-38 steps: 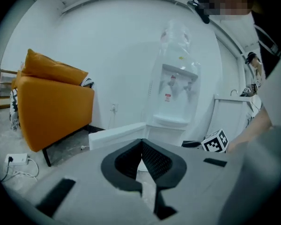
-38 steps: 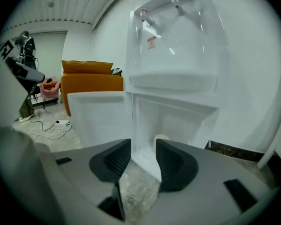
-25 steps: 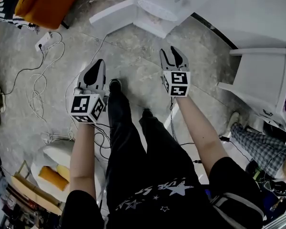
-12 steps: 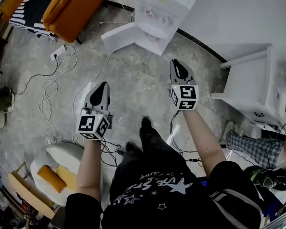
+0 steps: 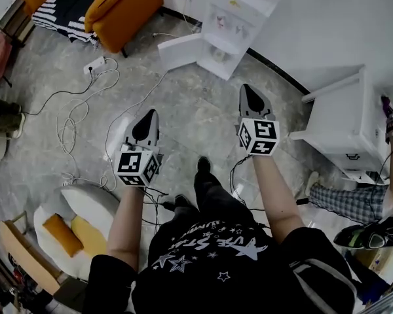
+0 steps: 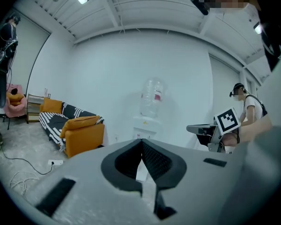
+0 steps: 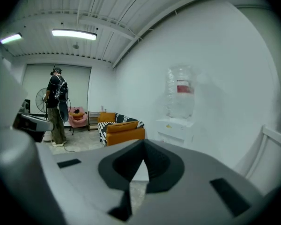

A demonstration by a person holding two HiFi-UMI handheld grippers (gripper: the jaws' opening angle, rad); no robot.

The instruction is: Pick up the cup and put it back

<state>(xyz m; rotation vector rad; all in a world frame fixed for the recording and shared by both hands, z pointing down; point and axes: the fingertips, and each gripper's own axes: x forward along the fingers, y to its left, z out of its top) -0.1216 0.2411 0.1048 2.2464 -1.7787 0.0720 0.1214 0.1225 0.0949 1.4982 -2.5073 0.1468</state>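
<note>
Here, the person stands on a grey stone floor point(image 5: 196, 120) with both arms held out forward. The left claw point(image 5: 150, 114) sits at centre left of the head view and the right claw point(image 5: 247, 88) at centre right, well apart from each other. In the left gripper view the left claw point(image 6: 141, 143) has its dark pads closed together with nothing between them. The right claw point(image 7: 143, 146) is likewise closed tight and empty in its own view.

Both claws point toward a white water dispenser point(image 5: 219, 25) at the top middle of the head view, against the wall. A clear bottle point(image 7: 180, 97) stands on top of it. The cup may be among the small shapes in the dispenser's niche, but they are too small to tell.

An orange sofa point(image 5: 121, 5) is at the upper left, with white cables point(image 5: 72, 123) looping across the floor below it. A white cabinet point(image 5: 340, 129) stands at the right edge.
</note>
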